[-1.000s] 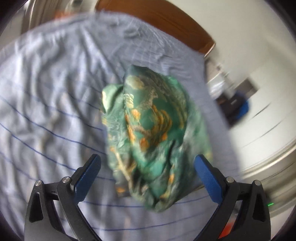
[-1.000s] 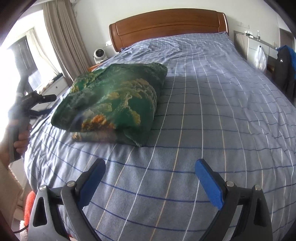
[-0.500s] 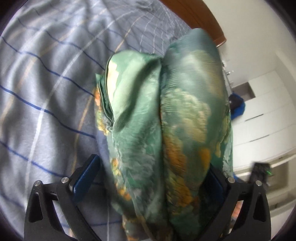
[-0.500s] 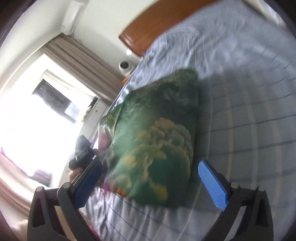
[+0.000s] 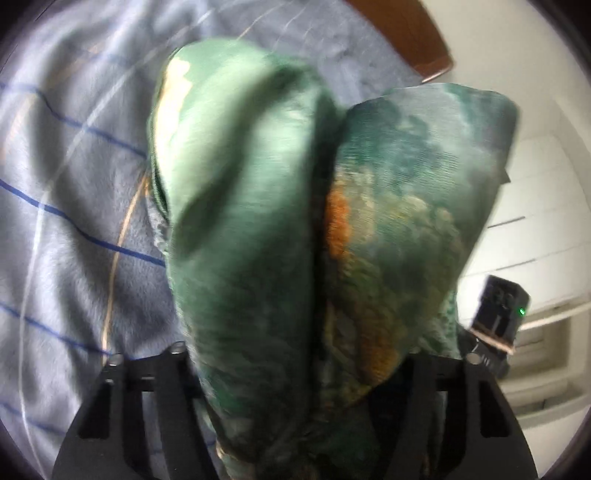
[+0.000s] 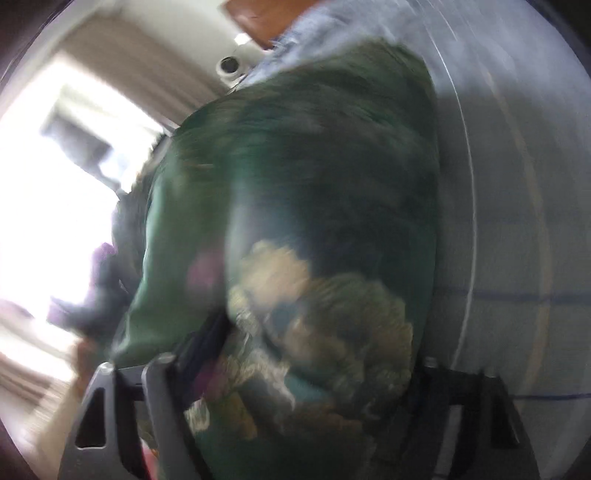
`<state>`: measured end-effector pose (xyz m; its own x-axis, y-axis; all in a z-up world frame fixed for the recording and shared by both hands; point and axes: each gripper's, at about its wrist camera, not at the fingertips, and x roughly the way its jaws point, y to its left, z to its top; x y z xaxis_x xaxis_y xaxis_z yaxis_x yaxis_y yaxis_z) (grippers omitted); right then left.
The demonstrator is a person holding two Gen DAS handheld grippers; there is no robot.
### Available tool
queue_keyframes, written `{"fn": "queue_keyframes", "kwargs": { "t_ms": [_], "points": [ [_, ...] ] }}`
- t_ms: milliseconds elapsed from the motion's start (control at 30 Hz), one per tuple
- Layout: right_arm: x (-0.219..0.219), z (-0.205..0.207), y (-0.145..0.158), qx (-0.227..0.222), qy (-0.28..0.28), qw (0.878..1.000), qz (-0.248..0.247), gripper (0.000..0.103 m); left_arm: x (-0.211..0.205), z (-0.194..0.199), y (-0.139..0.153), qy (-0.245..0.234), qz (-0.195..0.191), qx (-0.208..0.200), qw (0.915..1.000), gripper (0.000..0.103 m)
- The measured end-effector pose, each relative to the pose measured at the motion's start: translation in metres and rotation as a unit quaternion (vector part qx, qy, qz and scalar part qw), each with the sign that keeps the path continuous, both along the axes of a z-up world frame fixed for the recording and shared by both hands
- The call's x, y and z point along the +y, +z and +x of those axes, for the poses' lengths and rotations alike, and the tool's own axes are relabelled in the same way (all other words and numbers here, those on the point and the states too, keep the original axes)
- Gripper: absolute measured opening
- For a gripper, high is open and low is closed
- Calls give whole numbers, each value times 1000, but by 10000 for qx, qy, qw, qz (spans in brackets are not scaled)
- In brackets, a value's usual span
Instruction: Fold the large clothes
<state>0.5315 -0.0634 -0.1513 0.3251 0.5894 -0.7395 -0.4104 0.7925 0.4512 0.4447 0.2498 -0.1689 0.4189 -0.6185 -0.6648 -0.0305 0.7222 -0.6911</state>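
Nearest the left gripper [image 5: 295, 384], the folded green garment [image 5: 266, 229] fills the space between its two fingers and hides the pads; whether they pinch the cloth cannot be told. The right gripper [image 6: 295, 373] likewise has the garment bulging between its fingers, grip unclear through heavy blur. Beyond the bundle on both sides lies the blue striped bedcover [image 5: 74, 221], then the wooden headboard [image 5: 402, 33]. No readable writing shows anywhere.

A home bedroom. A bed with a blue-striped grey cover [image 5: 74, 206] and wooden headboard [image 5: 402, 33] fills it. Curtains [image 6: 155, 62] frame a bright window at left.
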Motion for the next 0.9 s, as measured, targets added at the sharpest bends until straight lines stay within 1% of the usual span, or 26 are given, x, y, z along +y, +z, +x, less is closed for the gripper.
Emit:
{"fn": "queue_keyframes", "kwargs": {
  "t_ms": [67,100,167,233,333,467,500,533,633,667,700,733,767,800,833,867,900],
  "points": [
    [20,-24,17,-666,214,9962,-526,70,-2,-15,14,11,-73,-281,9996,57],
    [27,-35,24,-923,299,9929,-686,70,-3,-21,20,15,-122,-383,9992,56],
    [38,-58,37,-1374,410,9862,-831,70,-6,-34,36,19,-94,-615,9981,56],
    [42,-75,50,-1672,471,9817,-776,69,-6,-43,50,37,-92,-775,9969,56],
    [38,-95,73,-1985,449,9779,-480,69,-2,-52,73,78,-206,-1024,9945,56],
    [35,-105,99,-2280,415,9726,-163,69,-4,-56,115,87,-3,-1439,9895,56],
    [35,-105,104,-2325,401,9718,-65,69,-6,-57,122,85,50,-1502,9886,56],
    [33,-104,109,-2352,381,9712,16,69,-7,-55,131,84,143,-1572,9874,56],
    [30,-97,114,-2349,349,9711,226,69,-17,-44,137,93,401,-1666,9852,56],
    [27,-88,115,-2277,328,9726,324,69,-22,-35,134,114,524,-1665,9846,59],
    [20,-71,116,-2166,300,9750,398,71,-27,-32,130,113,641,-1647,9842,68],
    [16,-60,109,-2004,236,9782,488,77,-29,-22,121,117,773,-1573,9844,75],
    [11,-46,99,-1735,140,9829,602,81,-33,-8,104,192,948,-1394,9855,85],
    [1,-26,87,-1376,-3,9883,654,94,-34,0,89,273,1076,-1218,9863,90],
    [-5,-15,76,-1117,-199,9917,603,102,-35,6,74,348,1229,-1019,9866,89],
    [-14,-2,59,-847,-591,9943,269,102,-37,8,59,434,1521,-866,9836,87],
    [-21,-1,52,-813,-845,9931,-40,102,-39,2,54,494,1735,-907,9794,87]
  ]
}}
